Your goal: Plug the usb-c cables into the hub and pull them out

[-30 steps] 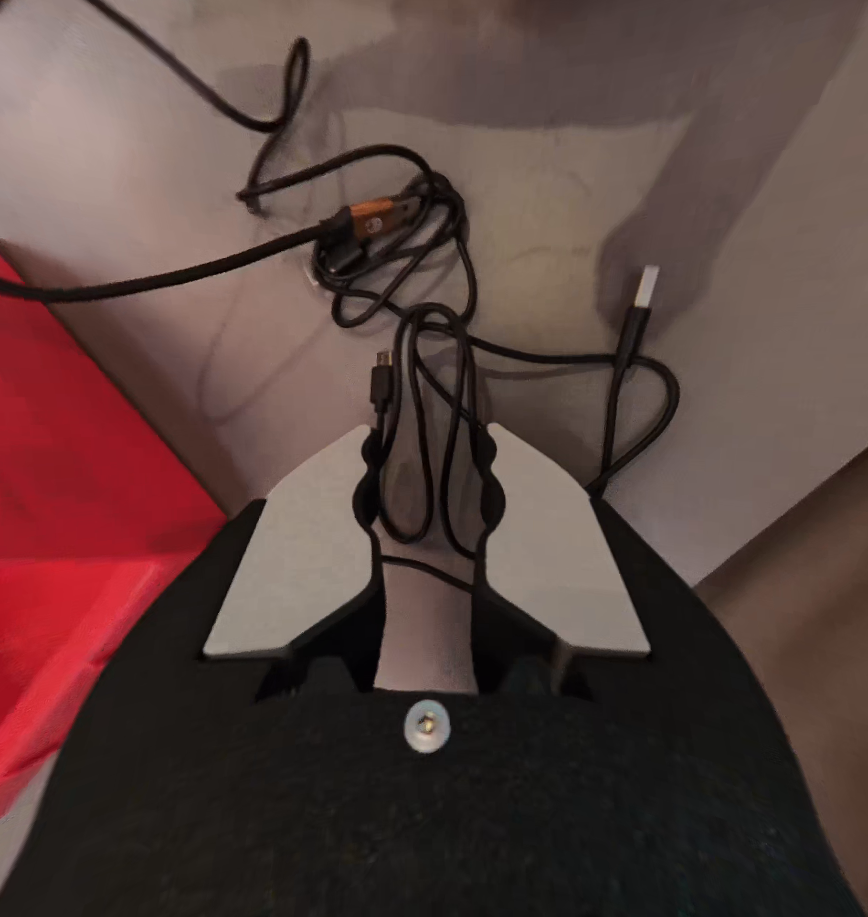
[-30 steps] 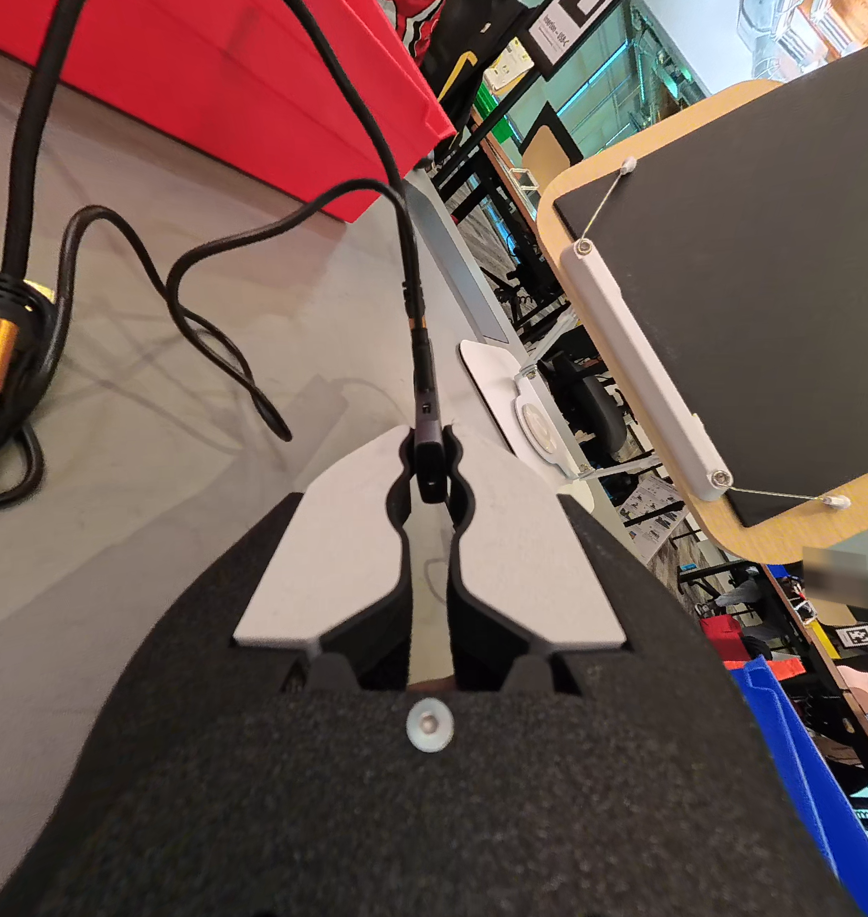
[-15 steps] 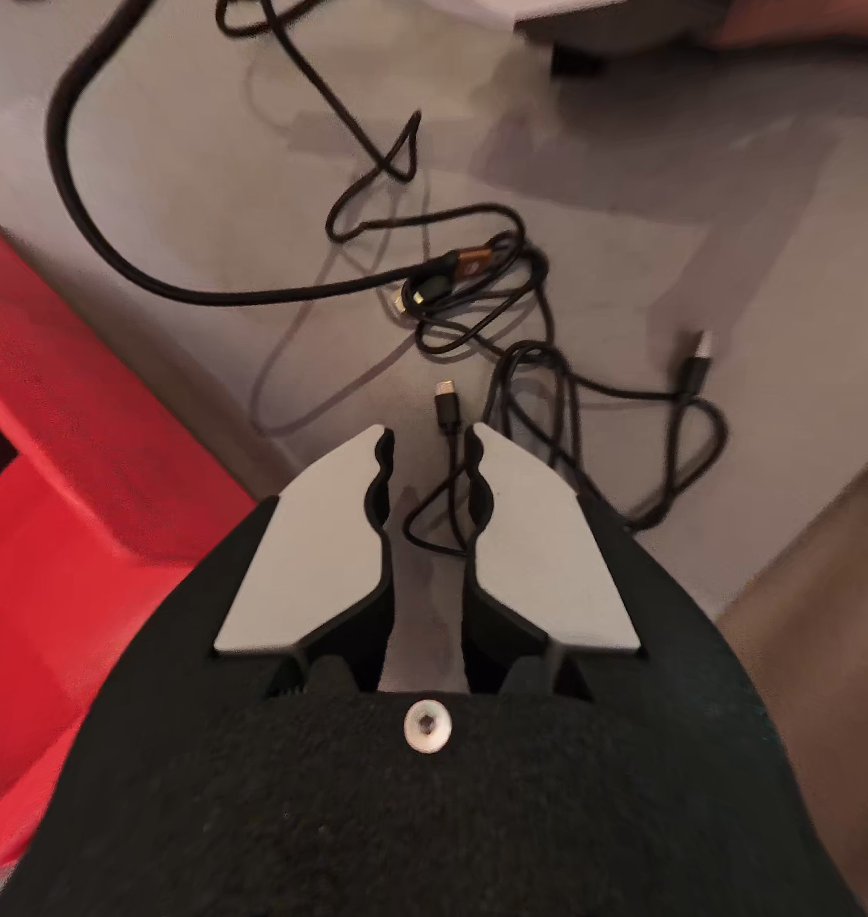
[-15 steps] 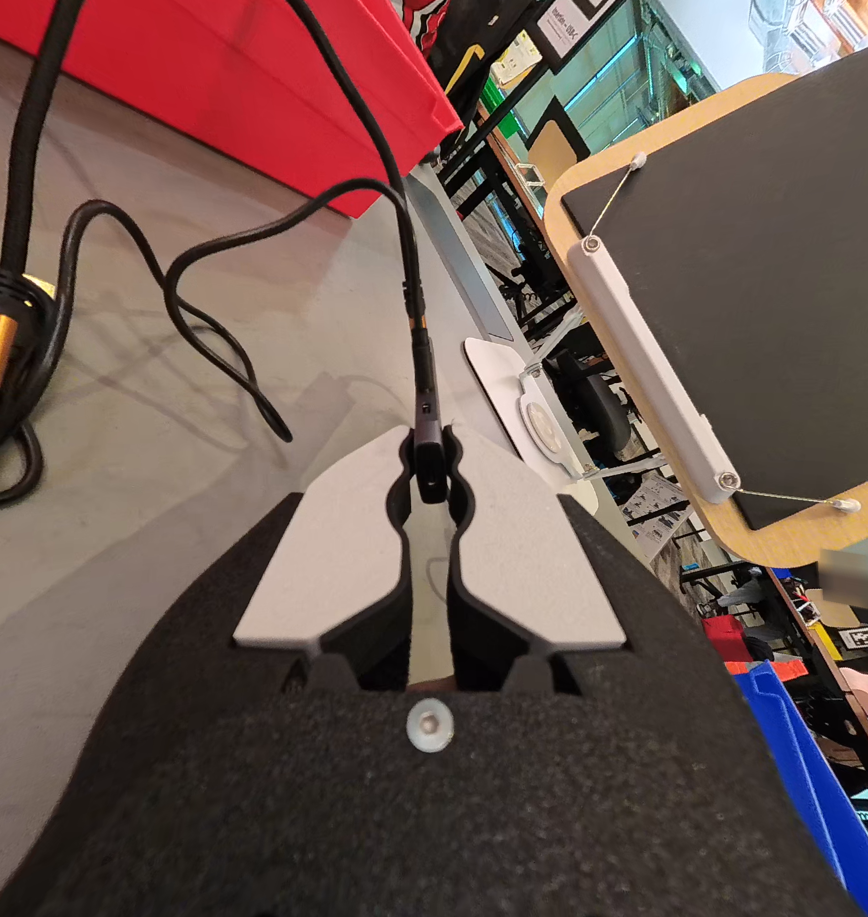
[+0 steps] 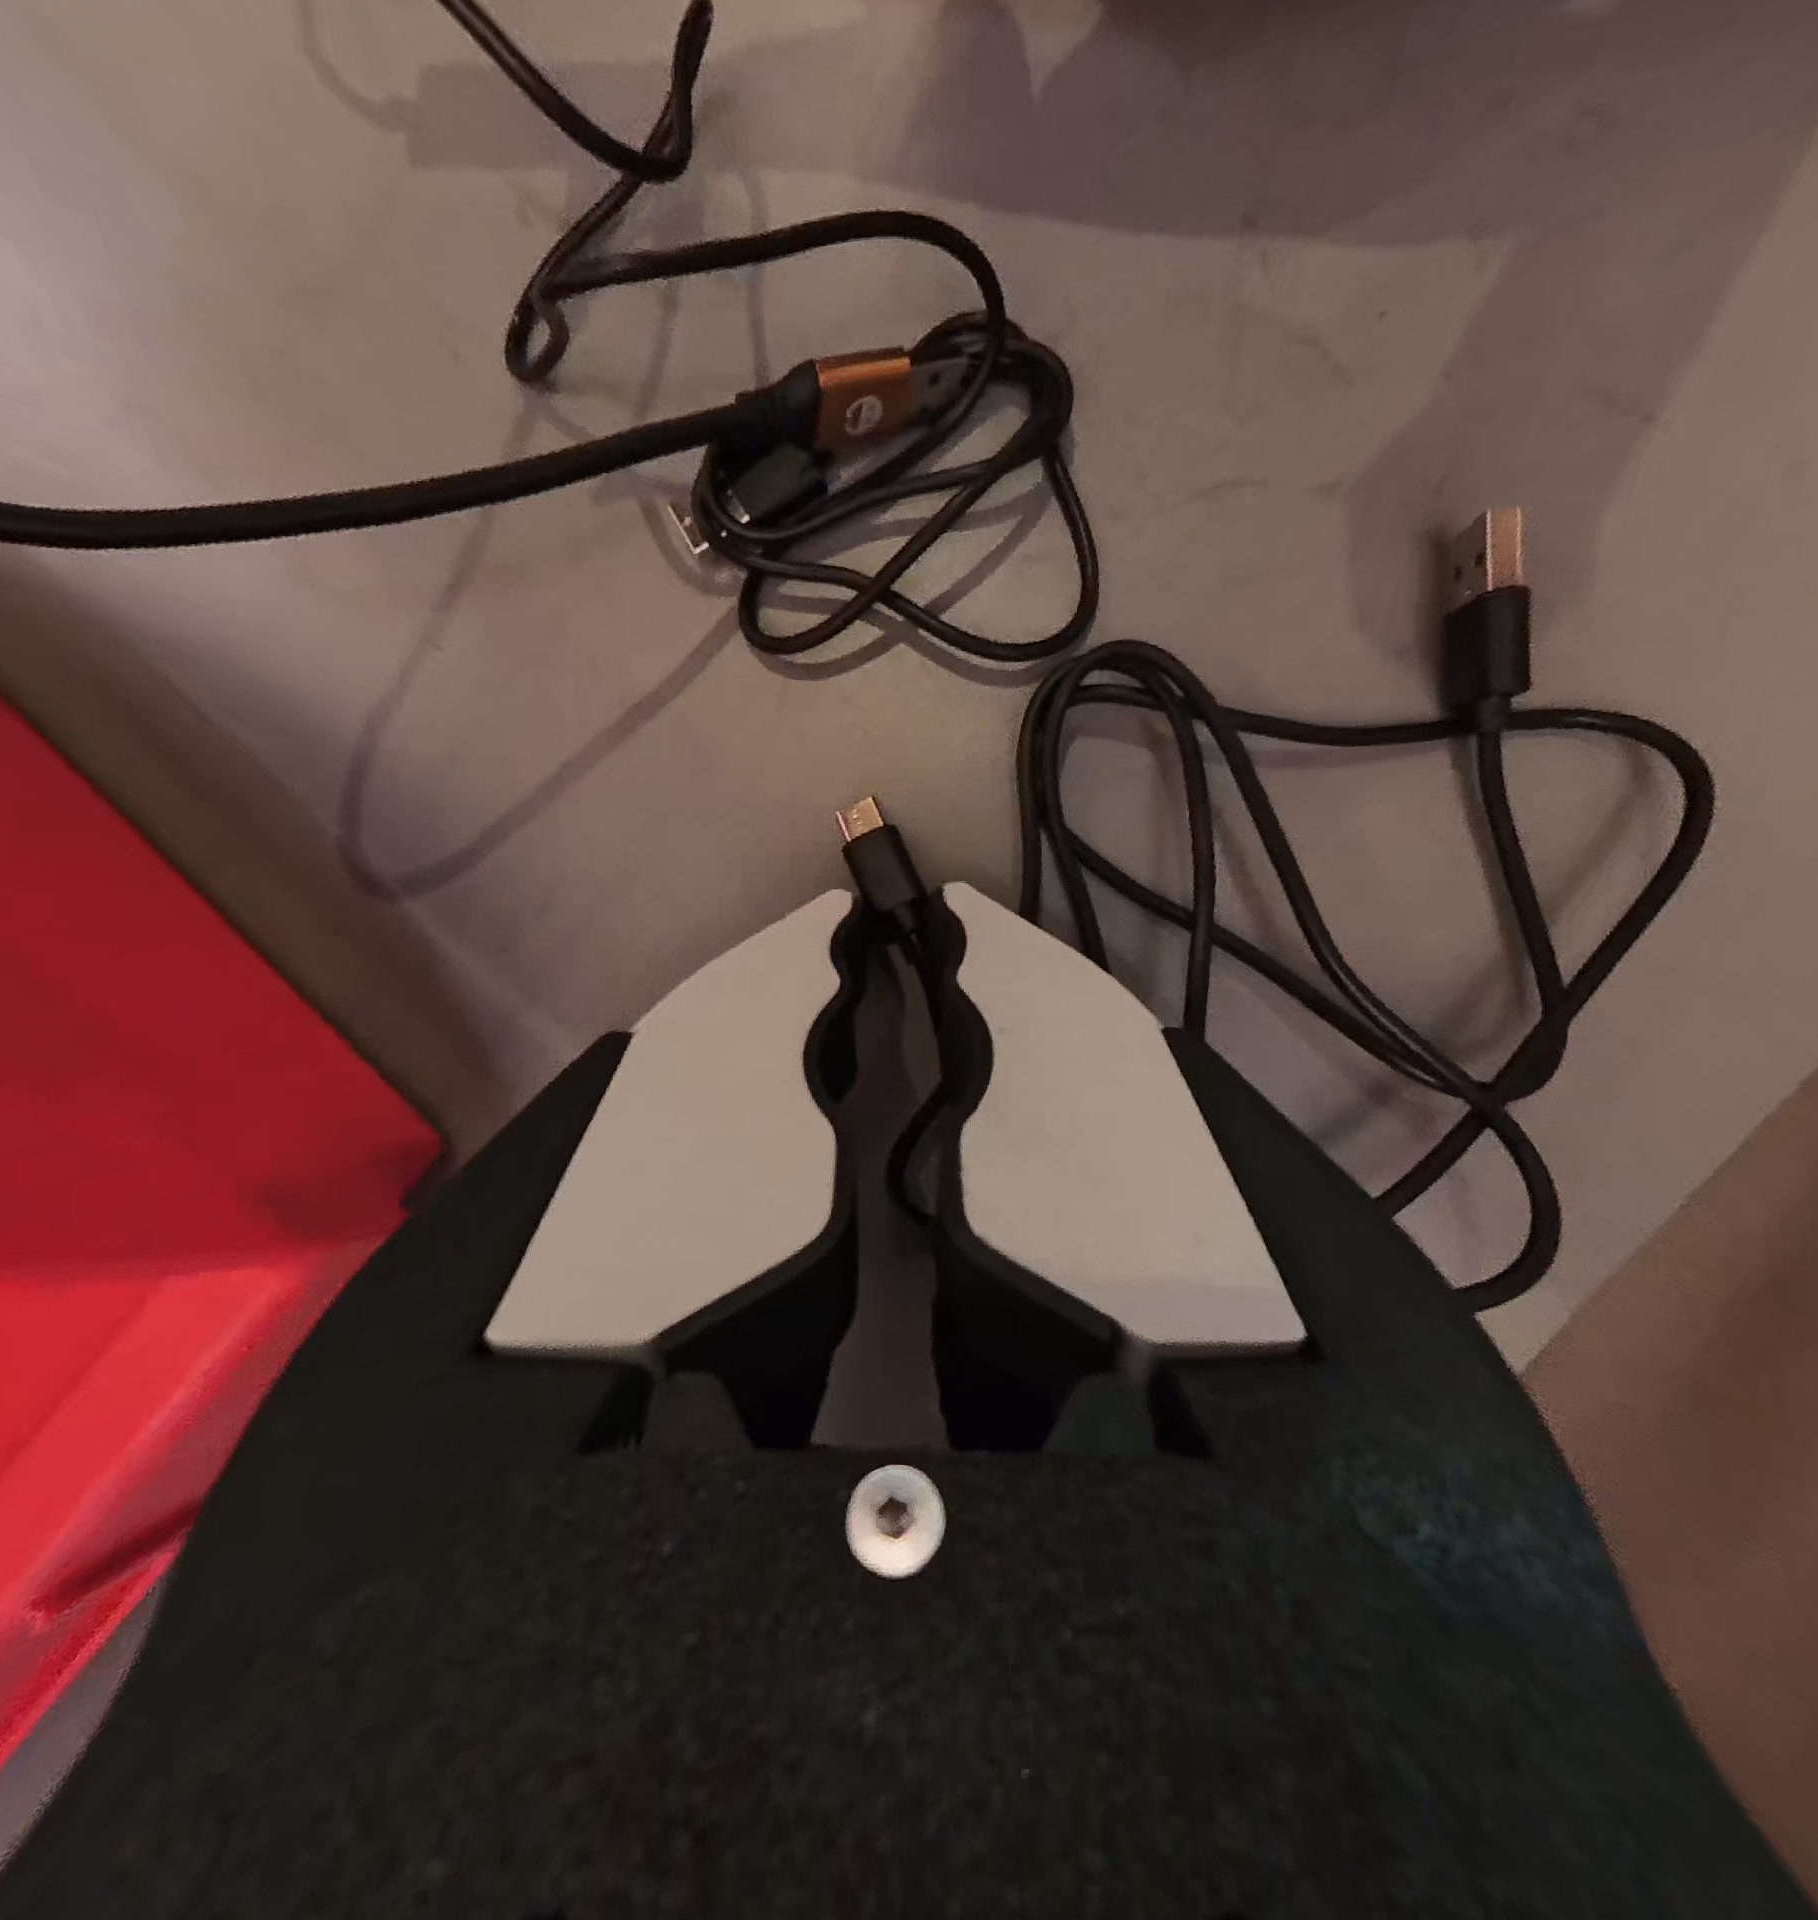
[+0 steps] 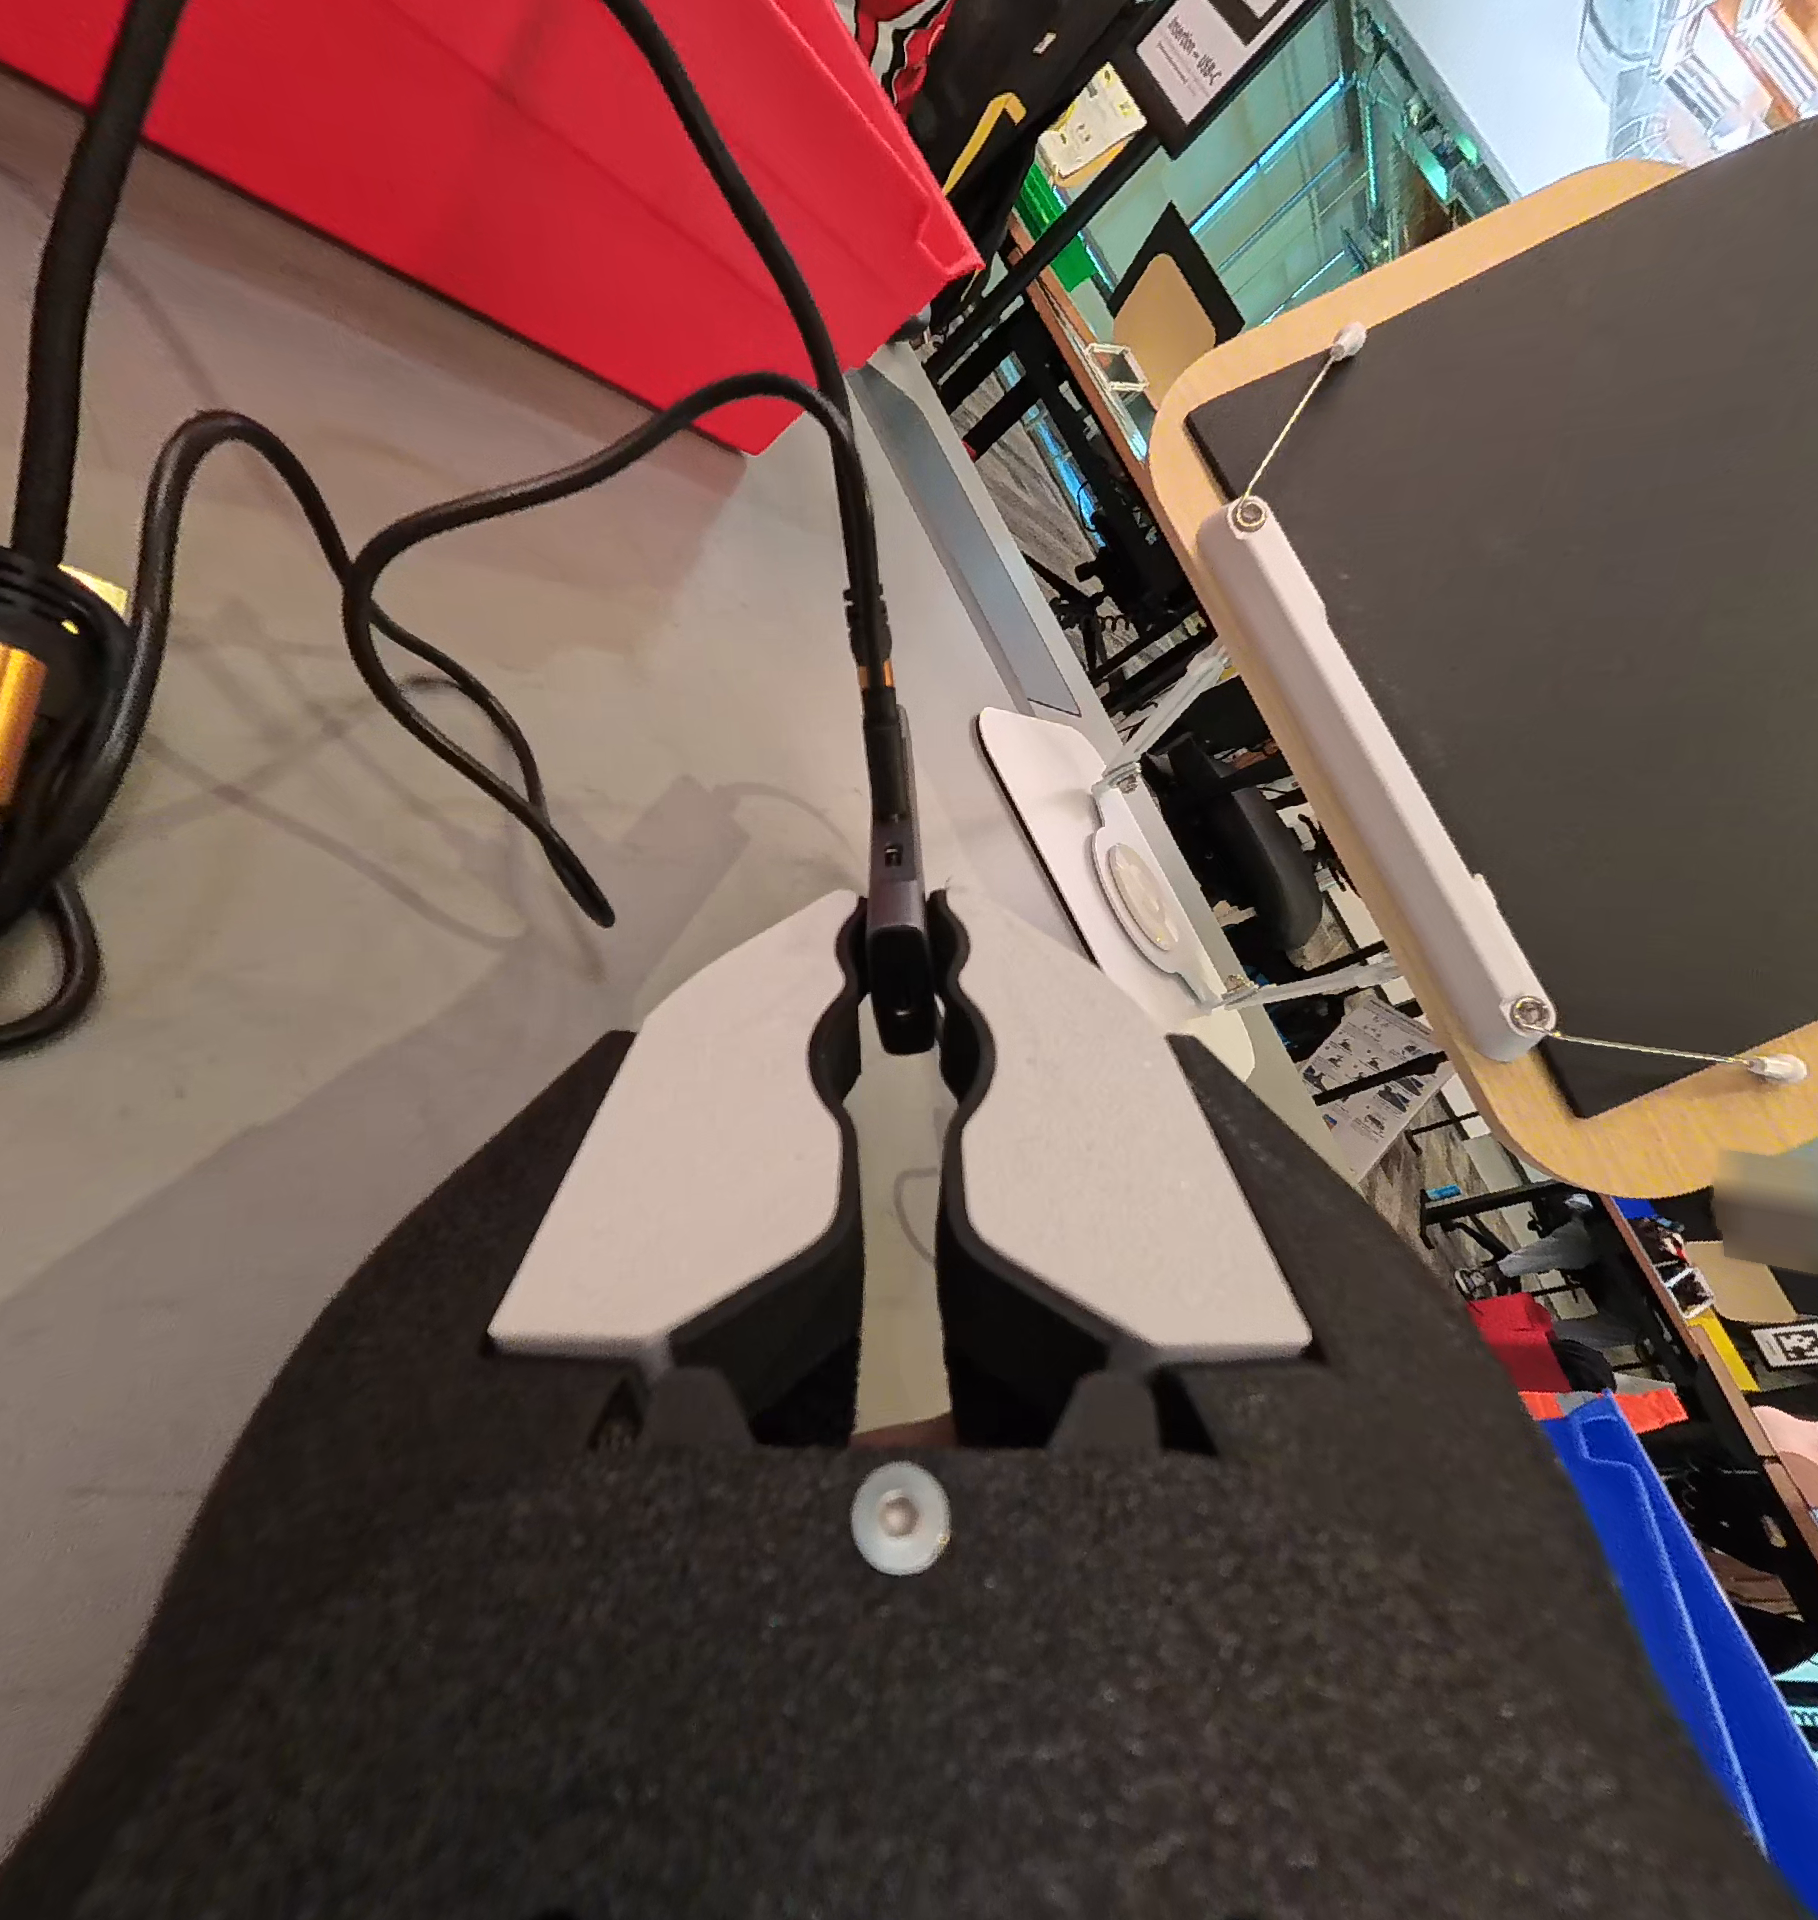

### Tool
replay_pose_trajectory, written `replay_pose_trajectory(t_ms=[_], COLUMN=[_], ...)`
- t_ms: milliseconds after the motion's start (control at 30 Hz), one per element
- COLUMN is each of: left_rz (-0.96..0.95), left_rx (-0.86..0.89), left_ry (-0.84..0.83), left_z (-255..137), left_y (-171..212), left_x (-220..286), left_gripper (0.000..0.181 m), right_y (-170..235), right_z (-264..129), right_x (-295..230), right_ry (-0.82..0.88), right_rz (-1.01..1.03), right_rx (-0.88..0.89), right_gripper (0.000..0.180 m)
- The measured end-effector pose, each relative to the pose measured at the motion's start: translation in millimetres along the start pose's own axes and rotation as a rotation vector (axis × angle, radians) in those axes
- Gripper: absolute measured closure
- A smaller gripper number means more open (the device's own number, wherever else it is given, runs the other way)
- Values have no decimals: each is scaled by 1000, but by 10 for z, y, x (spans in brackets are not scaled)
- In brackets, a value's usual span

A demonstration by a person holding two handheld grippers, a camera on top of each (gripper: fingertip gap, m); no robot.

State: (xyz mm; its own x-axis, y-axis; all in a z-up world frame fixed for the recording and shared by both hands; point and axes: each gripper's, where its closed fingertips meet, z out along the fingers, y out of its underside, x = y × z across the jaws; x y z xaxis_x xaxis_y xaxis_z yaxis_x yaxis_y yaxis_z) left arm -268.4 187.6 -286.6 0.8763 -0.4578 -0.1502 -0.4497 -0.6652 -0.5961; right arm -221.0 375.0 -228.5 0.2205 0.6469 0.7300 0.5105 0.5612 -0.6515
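In the left wrist view, a thin black usb-c cable lies in loops on the grey table. Its small plug sticks out forward from between my left gripper's tips. My left gripper is shut on the cable just behind the plug. In the right wrist view, my right gripper is shut on the small dark hub and holds it just above the table. The hub's own black cable runs up and away. The hub's ports are hidden between the jaws.
A red bin stands close on the left, and also shows in the right wrist view. A thick braided cable with a copper plug and a USB-A plug lie on the table. The table edge is near right. A black board hangs to the right. The left gripper's tips are roughly 20 cm from the right gripper's.
My left gripper has dropped back towards the table and closed on the usb-c cable just behind its plug. The right gripper still holds the hub in the same place.
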Motion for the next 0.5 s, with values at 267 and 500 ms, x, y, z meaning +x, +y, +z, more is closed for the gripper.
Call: replay_pose_trajectory(t_ms=[267, 500], left_rz=[166, 270], left_rx=[53, 17], left_ry=[-10, 25], left_z=[-304, -351], left_y=[-469, -1333], left_x=[-130, -202], left_gripper=[172, 172], right_y=[-48, -349], right_z=[-37, -200], right_x=[24, 47], right_ry=[39, 129], right_rz=[-55, -189], right_rx=[20, 145], right_gripper=[171, 171])
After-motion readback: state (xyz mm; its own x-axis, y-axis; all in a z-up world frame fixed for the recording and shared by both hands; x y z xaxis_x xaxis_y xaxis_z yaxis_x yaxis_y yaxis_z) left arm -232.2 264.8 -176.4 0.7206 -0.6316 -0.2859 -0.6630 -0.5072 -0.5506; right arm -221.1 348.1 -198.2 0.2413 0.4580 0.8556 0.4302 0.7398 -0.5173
